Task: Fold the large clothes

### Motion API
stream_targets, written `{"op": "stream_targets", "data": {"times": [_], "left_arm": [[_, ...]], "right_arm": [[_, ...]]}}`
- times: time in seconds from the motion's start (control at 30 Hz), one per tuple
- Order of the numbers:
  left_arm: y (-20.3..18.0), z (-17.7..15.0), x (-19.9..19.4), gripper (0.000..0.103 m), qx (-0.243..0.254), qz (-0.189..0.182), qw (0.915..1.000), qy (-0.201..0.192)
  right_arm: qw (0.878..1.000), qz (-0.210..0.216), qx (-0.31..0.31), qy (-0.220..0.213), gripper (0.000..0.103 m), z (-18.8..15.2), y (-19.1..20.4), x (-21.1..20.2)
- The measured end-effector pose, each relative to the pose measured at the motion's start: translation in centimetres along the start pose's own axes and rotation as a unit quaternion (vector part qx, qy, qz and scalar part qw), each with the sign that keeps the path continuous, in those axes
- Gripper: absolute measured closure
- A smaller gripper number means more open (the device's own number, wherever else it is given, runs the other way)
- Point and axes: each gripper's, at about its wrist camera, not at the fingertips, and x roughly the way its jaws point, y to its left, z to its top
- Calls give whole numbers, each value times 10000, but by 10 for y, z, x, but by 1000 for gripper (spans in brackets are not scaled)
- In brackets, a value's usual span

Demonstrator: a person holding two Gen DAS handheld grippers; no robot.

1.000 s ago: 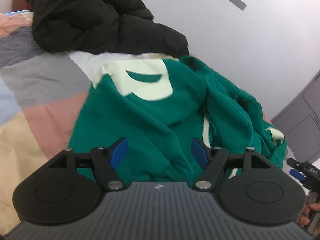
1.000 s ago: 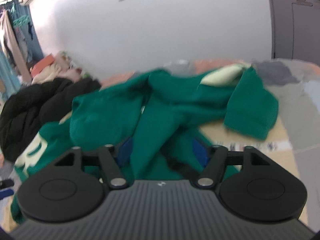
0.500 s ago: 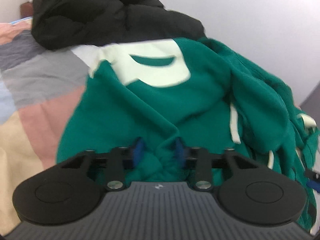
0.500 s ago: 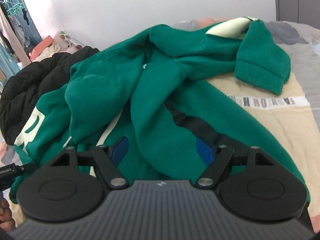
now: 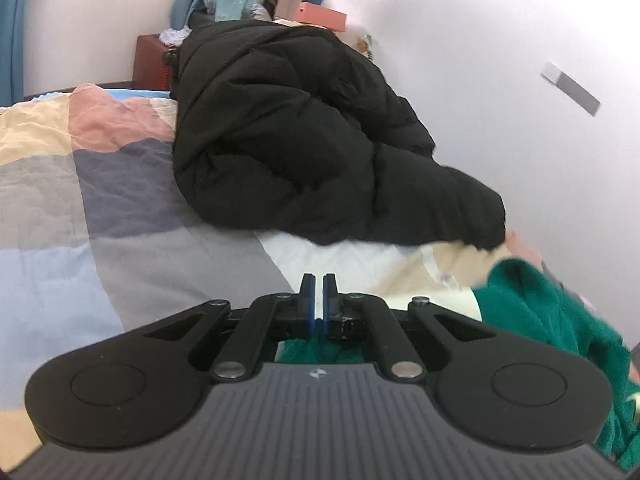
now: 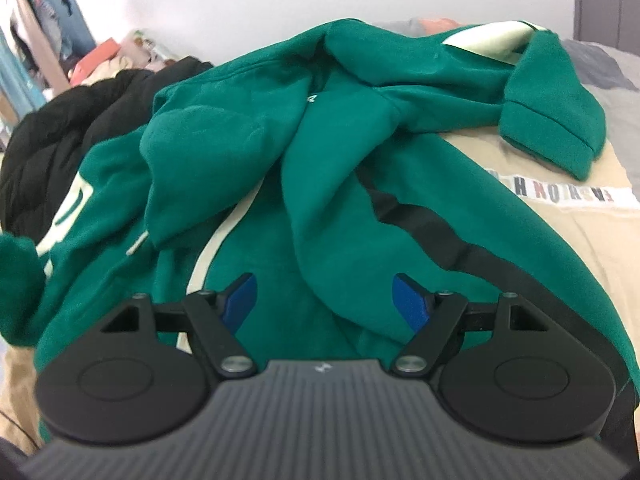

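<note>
Clearly the left gripper (image 5: 318, 300) has its blue pads drawn almost together, with a fold of the green hoodie (image 6: 328, 184) bunched just behind and beneath them, so it appears to have pinched the hem; the jaws have just been closing on that cloth. The right gripper (image 6: 324, 300) hangs with its jaws wide apart above a ridge of the same hoodie and grips nothing. The hoodie lies crumpled in the middle of the patchwork bedspread (image 5: 80, 240), one cuffed sleeve (image 6: 552, 120) thrown toward the bed's right side and its far side up against the black puffer jacket (image 5: 304, 140). To do this step well, I judge the left should draw its pinched hem outward and low across the bed so the body spreads flat, while the right settles onto a matching edge, not the heaped middle, before it shuts. Open room lies on the grey and blue patches toward the bed's left edge; the jacket and the white wall (image 5: 520, 80) crowd the far side, so pulling that way would tangle the two garments.
</note>
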Motion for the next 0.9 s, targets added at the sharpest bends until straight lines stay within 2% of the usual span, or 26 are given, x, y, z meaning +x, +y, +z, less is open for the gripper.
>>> {"op": "stream_targets", "data": {"times": [0.1, 0.17, 0.3, 0.37, 0.47, 0.57, 0.67, 0.77, 0.83, 0.9], "left_arm": [[15, 18, 7, 99, -13, 108, 9999, -110], [28, 27, 9, 99, -77, 340, 9990, -280], [56, 36, 18, 103, -66, 1194, 9902, -724], [71, 37, 29, 103, -25, 1508, 9859, -720], [94, 33, 40, 103, -617, 1158, 9910, -282], [86, 35, 32, 102, -494, 916, 9941, -301], [69, 32, 13, 98, -334, 487, 9971, -472], [44, 25, 2, 88, -155, 52, 9989, -436], [23, 15, -9, 73, 36, -281, 9987, -422], [-2, 2, -17, 68, 287, -570, 9973, -376]], "right_arm": [[9999, 7, -105, -59, 27, 1, 3, 1], [9999, 12, -150, -84, 27, 2, 4, 1], [9997, 55, -224, -68, 27, 1, 8, 4], [9997, 54, -229, -53, 27, 2, 10, 6], [9997, 168, -145, -59, 27, 3, 10, 9], [9995, 277, -85, -122, 27, 4, 13, 10], [9982, 488, -192, -289, 27, 3, 20, 6], [9964, 634, -375, -425, 27, 4, 31, 6], [9949, 740, -499, -481, 27, 6, 41, 12], [9928, 882, -601, -551, 27, 10, 51, 20]]}}
